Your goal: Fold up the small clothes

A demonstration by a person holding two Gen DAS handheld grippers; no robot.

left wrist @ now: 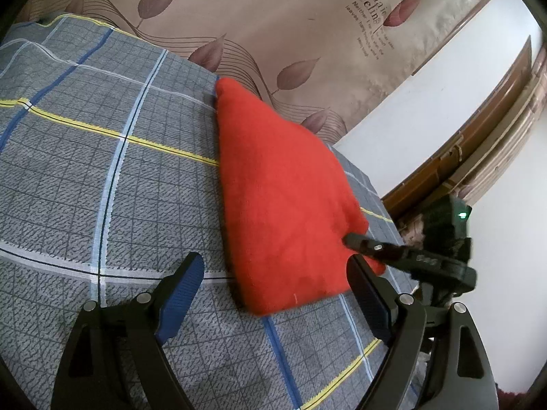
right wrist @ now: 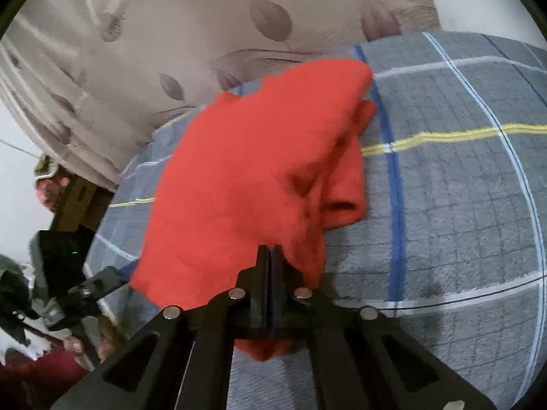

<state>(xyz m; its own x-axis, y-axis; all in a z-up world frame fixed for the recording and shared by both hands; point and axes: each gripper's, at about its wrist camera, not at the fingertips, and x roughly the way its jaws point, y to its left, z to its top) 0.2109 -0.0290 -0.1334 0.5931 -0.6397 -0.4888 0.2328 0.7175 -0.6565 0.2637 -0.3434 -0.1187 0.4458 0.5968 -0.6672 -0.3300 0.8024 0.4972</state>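
A small red knit garment (left wrist: 277, 201) lies folded on a grey plaid bed cover (left wrist: 102, 143). My left gripper (left wrist: 273, 266) is open, its blue-padded fingers (left wrist: 184, 280) on either side of the garment's near corner, not gripping it. My right gripper (right wrist: 269, 256) is shut on an edge of the red garment (right wrist: 246, 171) and lifts that layer above the lower layer. The right gripper's fingertips also show in the left wrist view (left wrist: 355, 239) at the garment's right corner. The left gripper shows in the right wrist view (right wrist: 106, 280) at the garment's left edge.
A beige leaf-print headboard (left wrist: 273, 17) stands behind the bed. A white wall (left wrist: 427, 95) and wooden furniture (left wrist: 478, 130) lie to the right of the bed edge. The plaid cover (right wrist: 461, 205) spreads to the right in the right wrist view.
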